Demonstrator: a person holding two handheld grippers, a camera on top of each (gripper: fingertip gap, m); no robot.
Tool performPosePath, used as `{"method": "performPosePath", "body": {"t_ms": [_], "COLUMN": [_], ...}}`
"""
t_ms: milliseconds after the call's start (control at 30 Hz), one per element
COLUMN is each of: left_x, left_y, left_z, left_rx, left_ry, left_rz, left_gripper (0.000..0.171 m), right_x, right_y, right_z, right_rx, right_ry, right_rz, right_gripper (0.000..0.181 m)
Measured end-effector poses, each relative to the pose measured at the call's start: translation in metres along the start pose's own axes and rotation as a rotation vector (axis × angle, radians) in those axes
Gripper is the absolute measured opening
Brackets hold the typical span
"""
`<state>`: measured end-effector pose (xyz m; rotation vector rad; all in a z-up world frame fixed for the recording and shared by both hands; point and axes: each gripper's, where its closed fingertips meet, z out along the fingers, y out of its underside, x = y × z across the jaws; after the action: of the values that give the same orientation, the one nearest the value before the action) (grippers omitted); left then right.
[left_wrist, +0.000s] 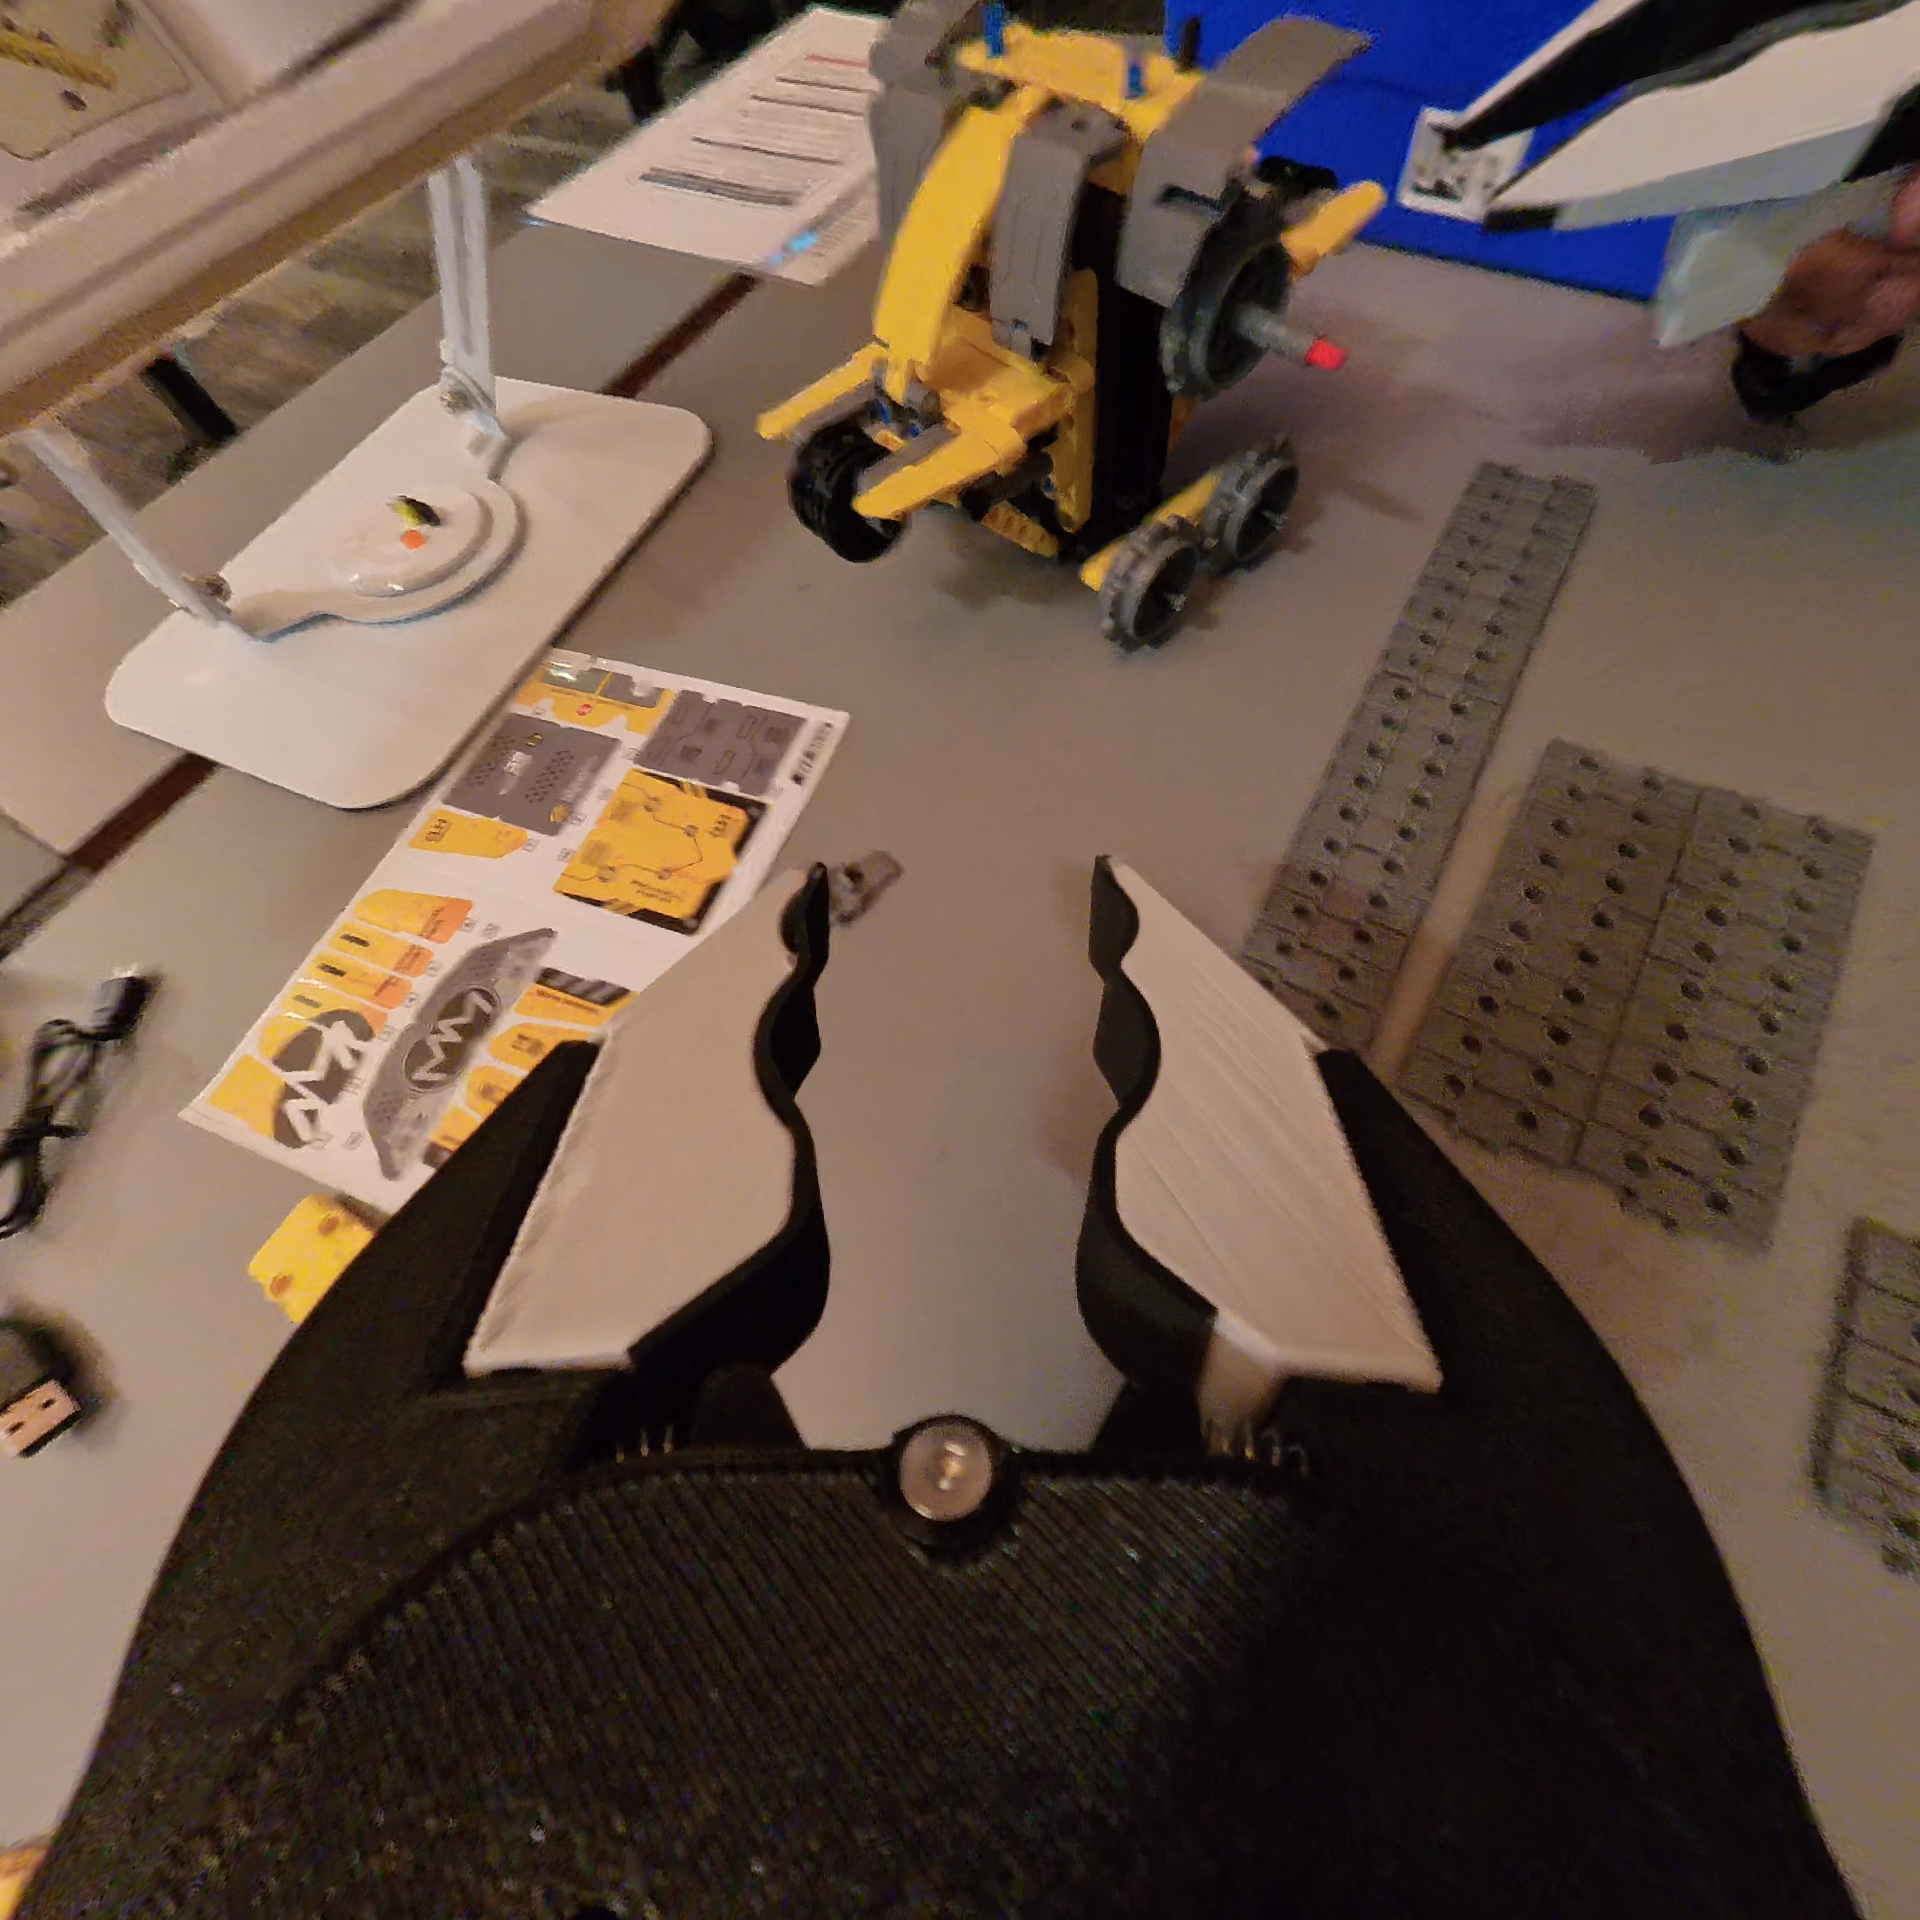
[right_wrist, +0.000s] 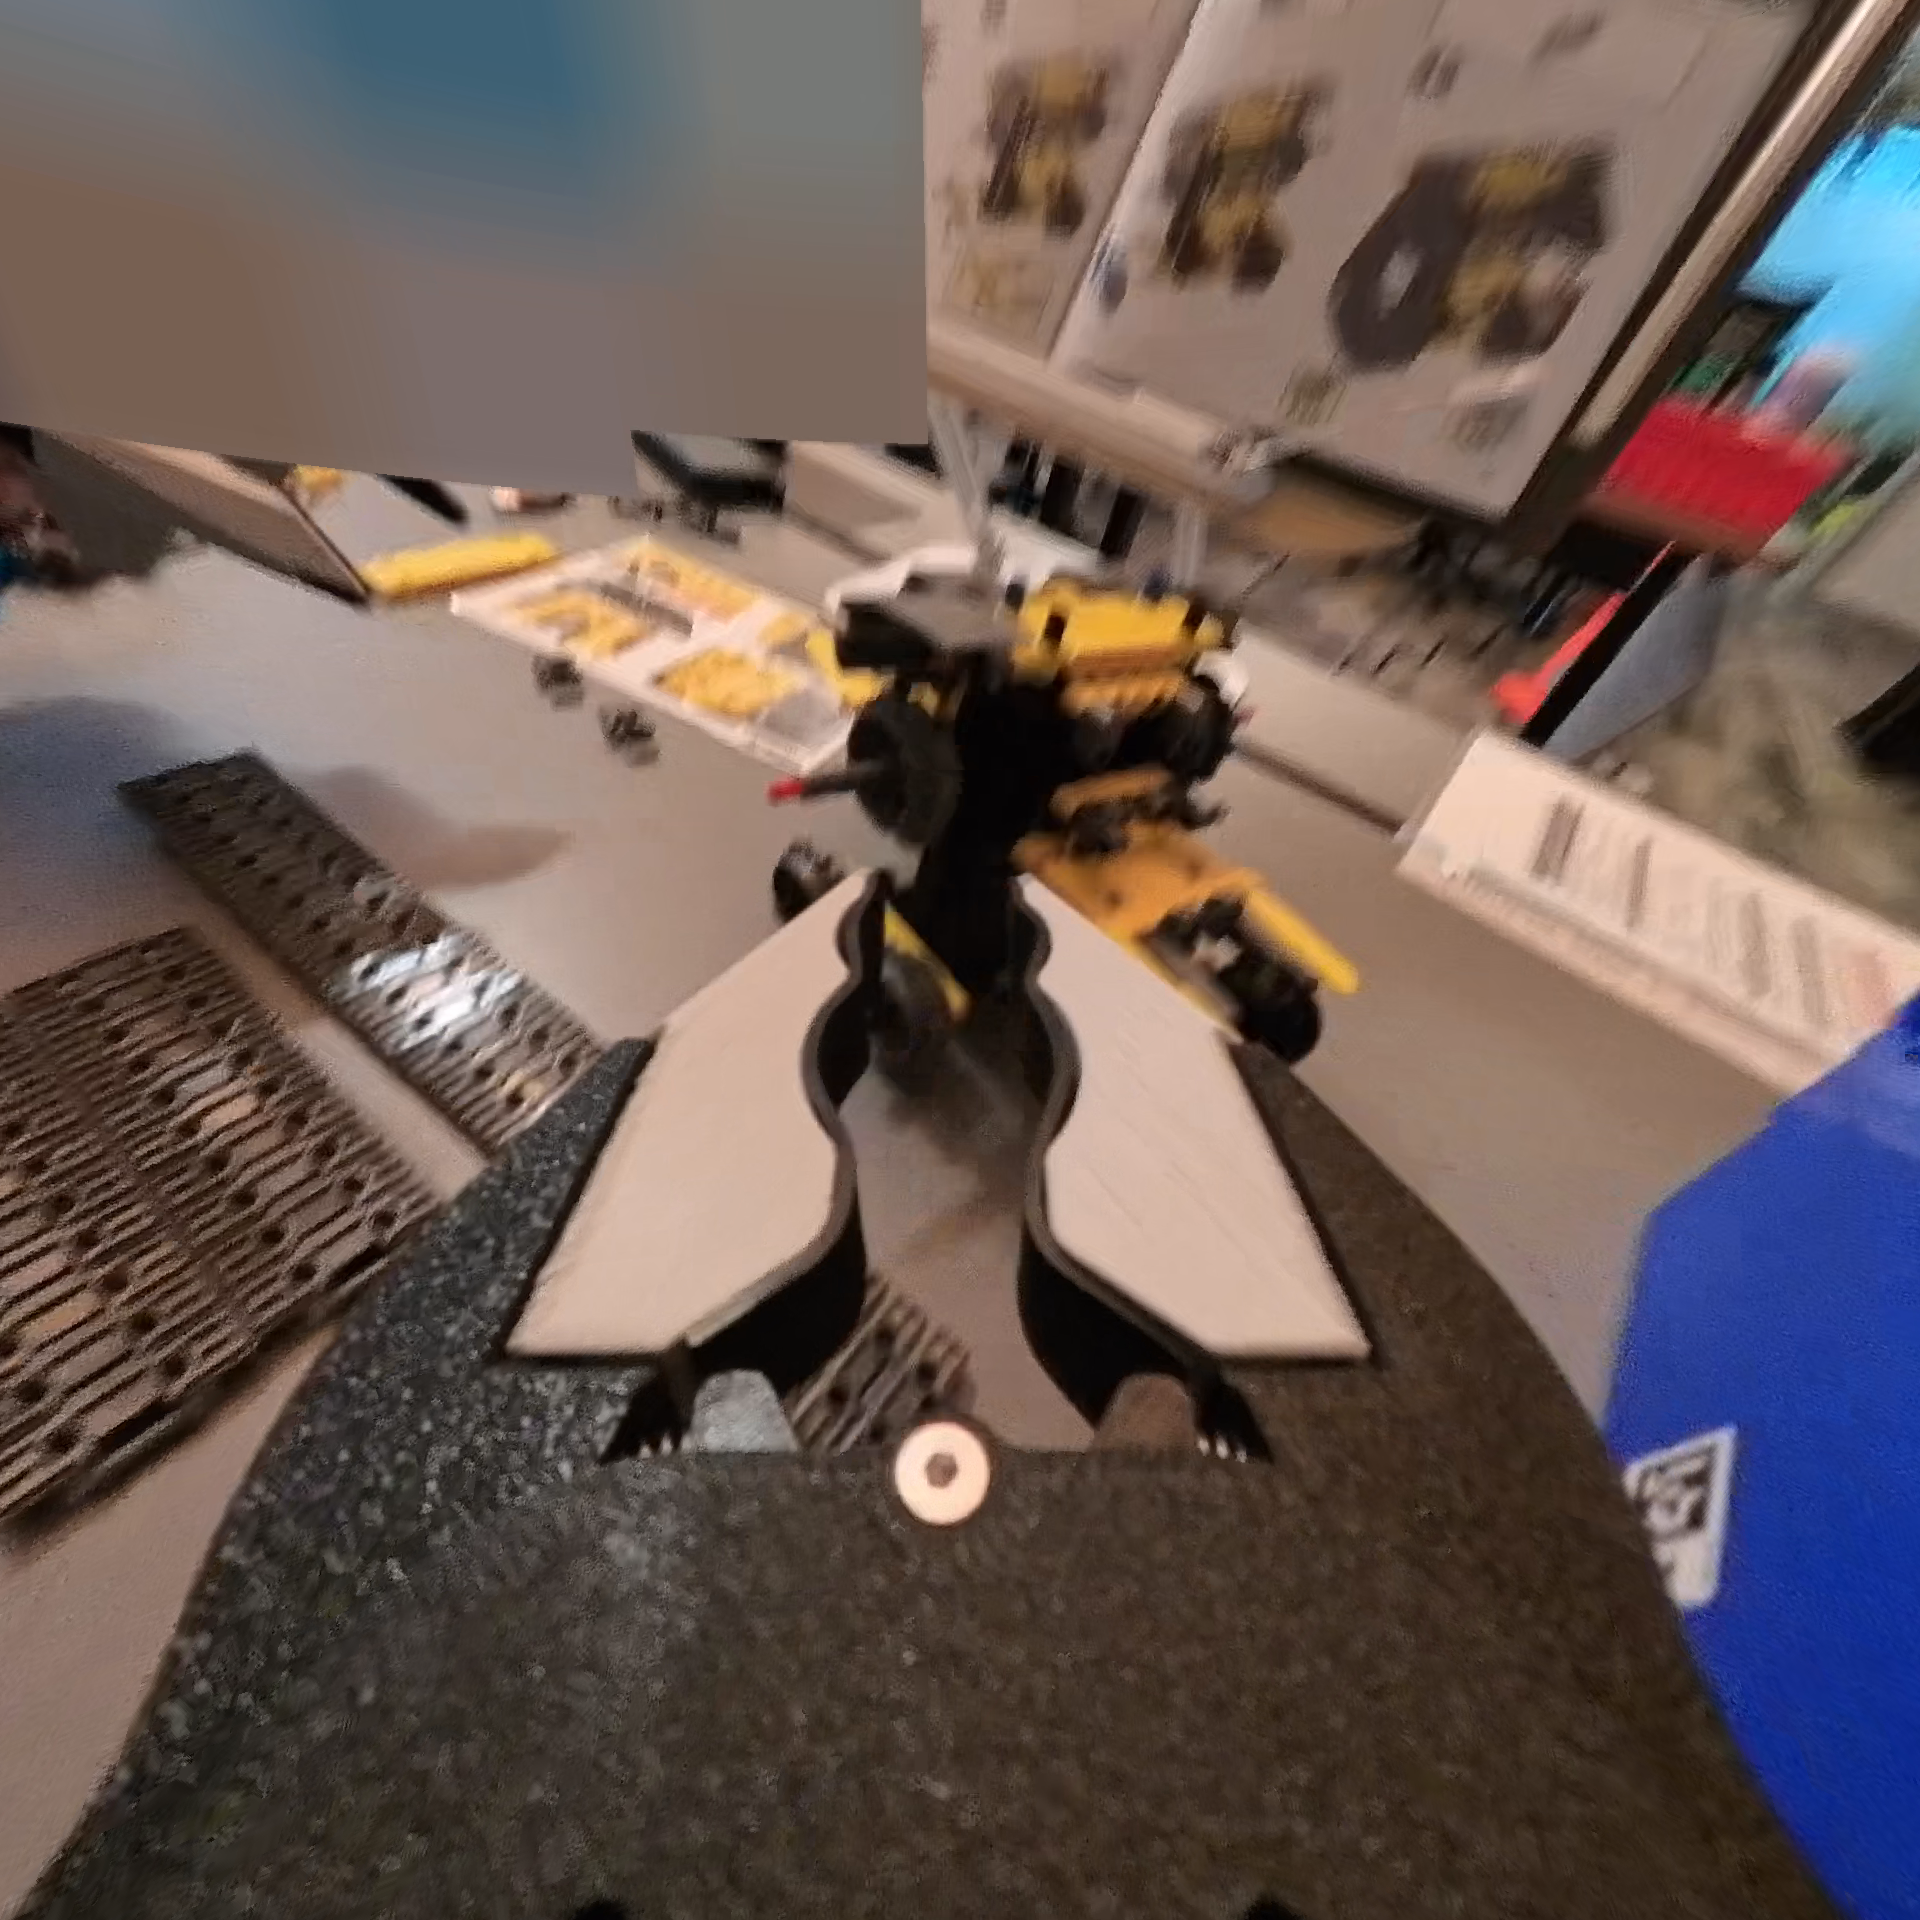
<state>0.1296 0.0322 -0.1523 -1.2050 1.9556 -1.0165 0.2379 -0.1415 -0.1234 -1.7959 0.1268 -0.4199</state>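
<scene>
Both tools are being held open and empty above the grey desk (left_wrist: 966, 727). Between the parted fingers of the left tool (left_wrist: 961, 883) only bare desk is being shown, with a small grey piece (left_wrist: 868, 883) lying just beside its left fingertip. Farther off, the yellow and grey brick-built vehicle (left_wrist: 1049, 343) is being stood on end; in the blurred right wrist view it is being partly hidden behind the right tool (right_wrist: 951, 904). Grey perforated track strips (left_wrist: 1423, 748) are lying to the right, a sticker sheet (left_wrist: 520, 914) and white lamp base (left_wrist: 416, 613) to the left. A blue box (right_wrist: 1766, 1382) is being cut off by the frame's edge.
</scene>
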Motion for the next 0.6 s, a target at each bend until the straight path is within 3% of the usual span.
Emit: {"method": "performPosePath", "body": {"t_ms": [100,233,333,500,600], "left_x": [0.025,0.058,0.057,0.056,0.057], "left_y": [0.017,0.048,0.065,0.072,0.077], "left_z": [-0.014,-0.028,-0.027,-0.018,-0.011], "left_rx": [-0.091,-0.172,-0.200,-0.226,-0.267], "left_ry": [0.120,0.243,0.181,0.163,0.161], "left_rz": [-0.011,-0.023,-0.015,-0.046,-0.031], "left_gripper": [0.049,0.060,0.072,0.077,0.075], "right_x": [-0.015,-0.026,-0.027,-0.032,-0.040], "right_y": [0.027,0.050,0.064,0.099,0.103], "right_z": [-0.006,-0.025,-0.035,-0.039,-0.036], "right_rx": [-0.197,-0.321,-0.380,-0.565,-0.566], "right_ry": [-0.058,-0.081,-0.104,-0.149,-0.198], "right_rz": [0.030,-0.005,-0.006,-0.010,-0.003], "right_gripper": [0.034,0.043,0.055,0.076,0.075]}}
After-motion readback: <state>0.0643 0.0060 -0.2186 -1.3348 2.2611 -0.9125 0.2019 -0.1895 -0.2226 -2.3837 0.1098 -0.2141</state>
